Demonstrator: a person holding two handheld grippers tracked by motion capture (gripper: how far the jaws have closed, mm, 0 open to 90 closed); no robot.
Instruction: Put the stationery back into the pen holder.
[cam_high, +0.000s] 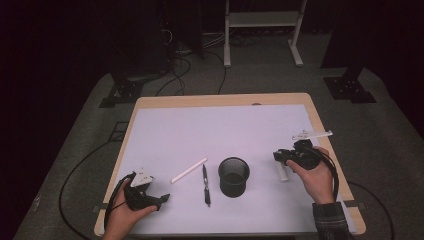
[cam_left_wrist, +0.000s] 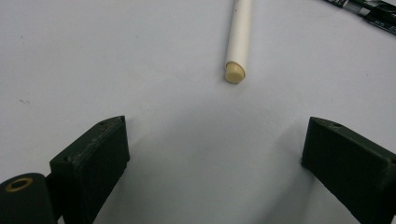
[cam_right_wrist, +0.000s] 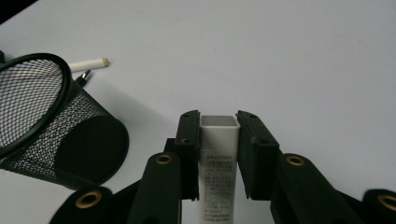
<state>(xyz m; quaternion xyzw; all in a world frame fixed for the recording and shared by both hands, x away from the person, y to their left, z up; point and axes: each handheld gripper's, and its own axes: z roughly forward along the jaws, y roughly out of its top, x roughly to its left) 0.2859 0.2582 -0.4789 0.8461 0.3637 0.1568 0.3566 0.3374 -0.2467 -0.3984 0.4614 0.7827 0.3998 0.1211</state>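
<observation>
A black mesh pen cup (cam_high: 234, 176) stands upright near the table's front middle, also at the left of the right gripper view (cam_right_wrist: 44, 121). My right gripper (cam_high: 281, 159) hovers to its right, shut on a white square-ended stick (cam_right_wrist: 218, 154) with printed text, pinched between both pads (cam_right_wrist: 189, 140). A white pen (cam_high: 189, 170) and a black pen (cam_high: 205, 185) lie left of the cup. My left gripper (cam_high: 160, 200) rests at the front left, open, its jaws wide apart with the white pen's capped end (cam_left_wrist: 235, 72) a short way ahead of them.
A white mat (cam_high: 220, 130) covers the wooden table (cam_high: 320, 125). The black pen's tip (cam_left_wrist: 373, 11) shows at the upper right of the left gripper view. Behind the table stand a white frame (cam_high: 262, 30), dark stands and floor cables.
</observation>
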